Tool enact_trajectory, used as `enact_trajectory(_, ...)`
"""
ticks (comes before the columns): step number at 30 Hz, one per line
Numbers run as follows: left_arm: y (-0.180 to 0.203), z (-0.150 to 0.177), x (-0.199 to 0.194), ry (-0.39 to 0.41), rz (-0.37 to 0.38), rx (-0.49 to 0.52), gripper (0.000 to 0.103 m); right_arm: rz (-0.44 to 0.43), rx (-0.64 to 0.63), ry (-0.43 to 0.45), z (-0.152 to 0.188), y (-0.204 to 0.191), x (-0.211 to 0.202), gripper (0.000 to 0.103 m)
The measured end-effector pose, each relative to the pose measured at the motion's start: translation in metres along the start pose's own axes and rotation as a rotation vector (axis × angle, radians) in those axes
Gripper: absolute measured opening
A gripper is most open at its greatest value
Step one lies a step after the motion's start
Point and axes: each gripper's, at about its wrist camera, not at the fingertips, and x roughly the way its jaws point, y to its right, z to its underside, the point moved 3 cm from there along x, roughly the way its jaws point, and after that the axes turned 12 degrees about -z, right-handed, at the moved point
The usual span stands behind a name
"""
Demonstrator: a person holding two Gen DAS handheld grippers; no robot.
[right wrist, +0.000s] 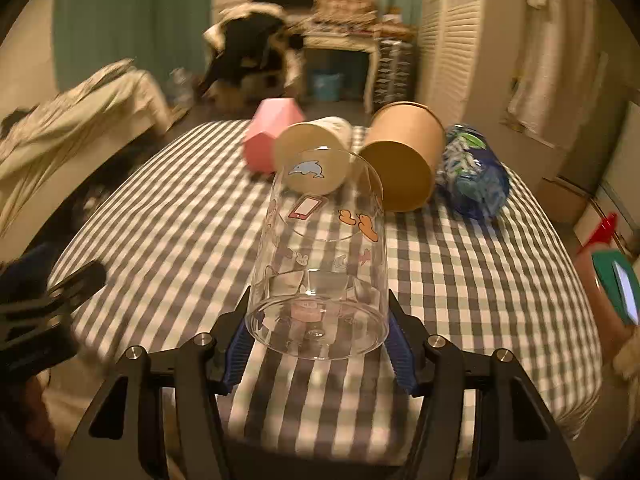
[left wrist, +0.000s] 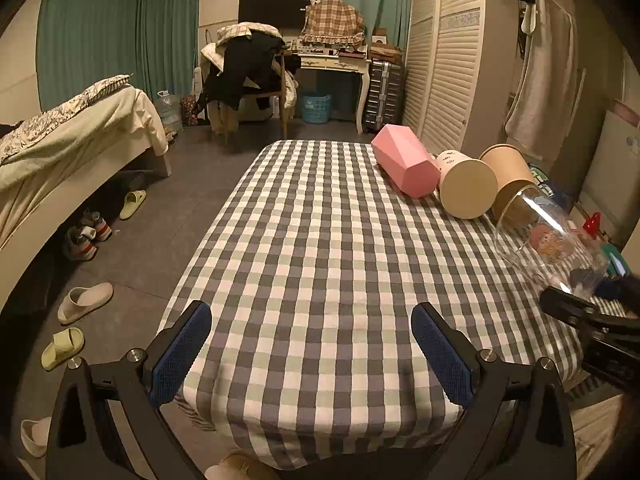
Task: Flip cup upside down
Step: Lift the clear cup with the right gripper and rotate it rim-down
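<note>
A checked table [left wrist: 320, 240] is filling a dim bedroom, with the left gripper [left wrist: 312, 354] hovering over its near edge, jaws apart and empty. Further right, the right gripper [right wrist: 318, 344] is clamping the glass cup [right wrist: 320, 256] near its base, long axis pointing away, mouth tipped toward the other cups [right wrist: 400, 160], so the flip looks to be its job.
</note>
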Motion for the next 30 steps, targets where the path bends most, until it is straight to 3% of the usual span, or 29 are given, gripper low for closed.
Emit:
enact_trajectory(6,-0.002,-0.002,-0.004,-0.001,0.028,-0.02,0.103,-0.006,-0.223,-0.222,-0.012,-0.006,-0.027,0.058)
enact_trajectory(13,0.002,-0.002,-0.001,-0.022,0.059,-0.015,0.103,-0.038,-0.3,-0.578,-0.017,-0.002,-0.038,0.058)
enact_trajectory(21,0.014,-0.004,0.007,-0.049,0.111,-0.011,0.103,-0.032,-0.294,-0.883,-0.037,0.012,-0.016,0.058)
enact_trajectory(24,0.017,-0.004,0.008,-0.052,0.12,-0.006,0.103,-0.018,-0.314,-0.986,-0.041,0.018,0.003,0.058)
enact_trajectory(30,0.019,-0.004,0.012,-0.053,0.117,0.011,0.103,0.005,-0.337,-1.056,-0.05,0.026,0.032,0.058)
